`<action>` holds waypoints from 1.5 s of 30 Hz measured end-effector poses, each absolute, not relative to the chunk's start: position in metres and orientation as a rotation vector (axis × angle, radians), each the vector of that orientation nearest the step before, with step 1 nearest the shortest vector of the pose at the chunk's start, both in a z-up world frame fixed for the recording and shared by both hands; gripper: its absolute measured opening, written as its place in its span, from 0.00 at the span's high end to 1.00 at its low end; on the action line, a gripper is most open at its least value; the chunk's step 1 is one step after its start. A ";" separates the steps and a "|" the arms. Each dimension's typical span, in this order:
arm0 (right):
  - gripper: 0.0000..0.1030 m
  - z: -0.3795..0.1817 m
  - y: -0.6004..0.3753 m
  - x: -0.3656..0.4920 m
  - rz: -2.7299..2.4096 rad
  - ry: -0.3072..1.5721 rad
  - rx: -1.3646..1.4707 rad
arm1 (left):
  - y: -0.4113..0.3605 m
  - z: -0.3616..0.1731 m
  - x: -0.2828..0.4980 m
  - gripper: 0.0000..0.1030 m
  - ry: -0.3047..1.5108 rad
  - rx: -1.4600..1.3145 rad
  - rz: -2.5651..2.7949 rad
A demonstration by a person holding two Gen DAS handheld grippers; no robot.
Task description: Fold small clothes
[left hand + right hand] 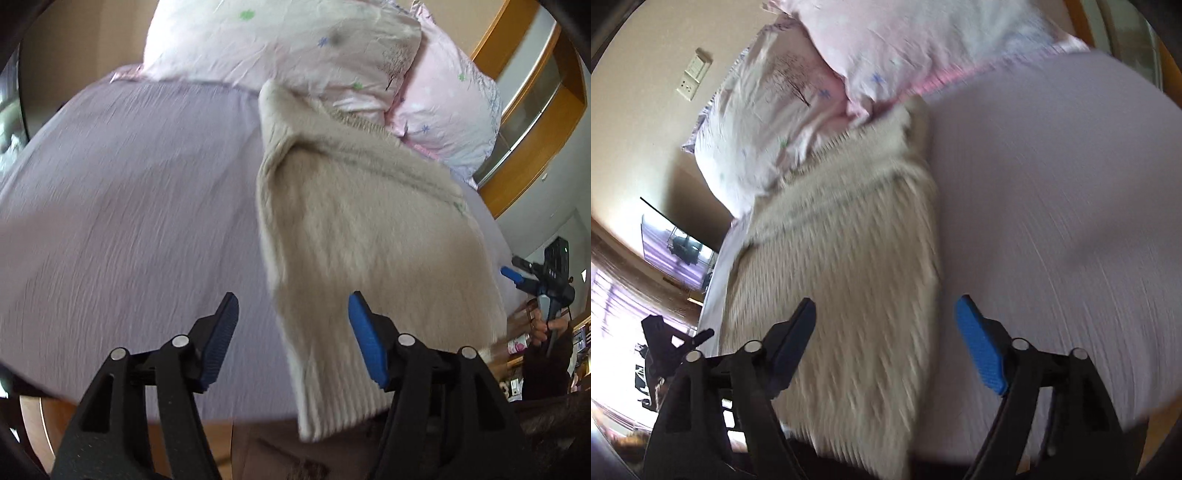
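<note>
Beige knit sweater [354, 236] overhangs the lavender bed's [129, 206] near edge; both hand-held grippers [293, 339] [886, 347] gape apart.

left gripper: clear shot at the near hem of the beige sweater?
Probably yes. The left gripper is open and empty above the bed sheet, and the beige knit sweater hem lies right ahead, overhanging the edge, with nothing between.

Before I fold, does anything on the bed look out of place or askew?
The beige knit sweater lies skewed on the lilac sheet: its near end hangs off the bed's edge, and its far end touches the pink pillows. Nothing looks spilled or damaged.
</note>
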State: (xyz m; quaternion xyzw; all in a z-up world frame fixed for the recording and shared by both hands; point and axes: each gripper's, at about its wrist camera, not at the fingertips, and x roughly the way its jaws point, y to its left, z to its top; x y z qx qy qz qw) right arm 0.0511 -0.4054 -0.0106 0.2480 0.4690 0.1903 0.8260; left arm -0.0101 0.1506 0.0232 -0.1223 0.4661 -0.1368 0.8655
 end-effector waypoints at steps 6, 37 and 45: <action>0.39 -0.035 -0.401 0.021 0.568 1.023 0.643 | 0.140 0.011 -0.025 0.46 1.025 -0.263 -0.331; 0.90 -0.019 -0.357 0.304 0.337 0.776 0.828 | 0.134 0.042 0.272 0.93 0.802 -0.490 -0.198; 0.38 -0.019 -0.368 0.314 0.286 0.821 0.893 | 0.181 0.021 0.287 0.62 0.740 -0.773 -0.156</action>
